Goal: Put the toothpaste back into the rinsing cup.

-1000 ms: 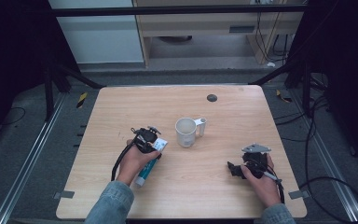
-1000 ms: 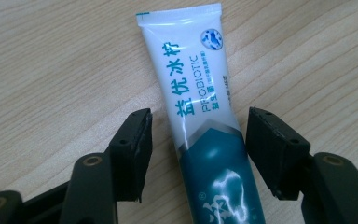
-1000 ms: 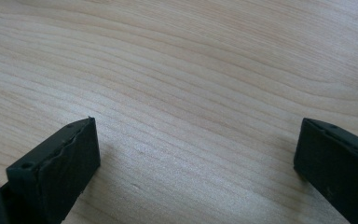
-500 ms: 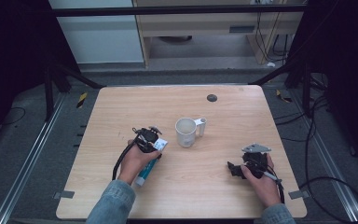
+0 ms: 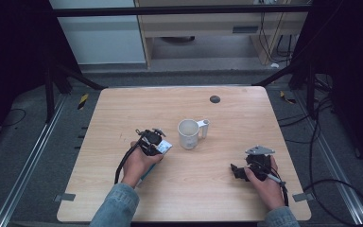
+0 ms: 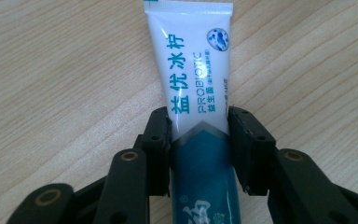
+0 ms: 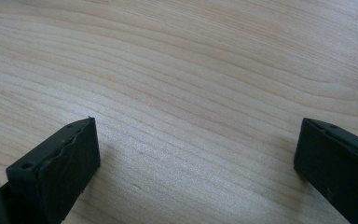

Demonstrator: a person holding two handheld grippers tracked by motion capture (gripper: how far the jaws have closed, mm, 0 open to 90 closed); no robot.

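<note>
Though squeezed, white-and-teal toothpaste tube (image 6: 198,93)

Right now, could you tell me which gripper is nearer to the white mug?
The left. The left gripper, closed on the toothpaste tube, sits just to the left of the white mug in the high view. The right gripper rests open, farther off toward the table's near right corner.

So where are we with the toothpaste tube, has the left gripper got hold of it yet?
Done: the left gripper has just been closing, and its pads now sit against both sides of the toothpaste tube, near its middle. In hand: that grip, with the tube flat on the table. Left: lifting it; the white mug stands empty nearby, perhaps its destination. The right gripper rests open and idle.
</note>
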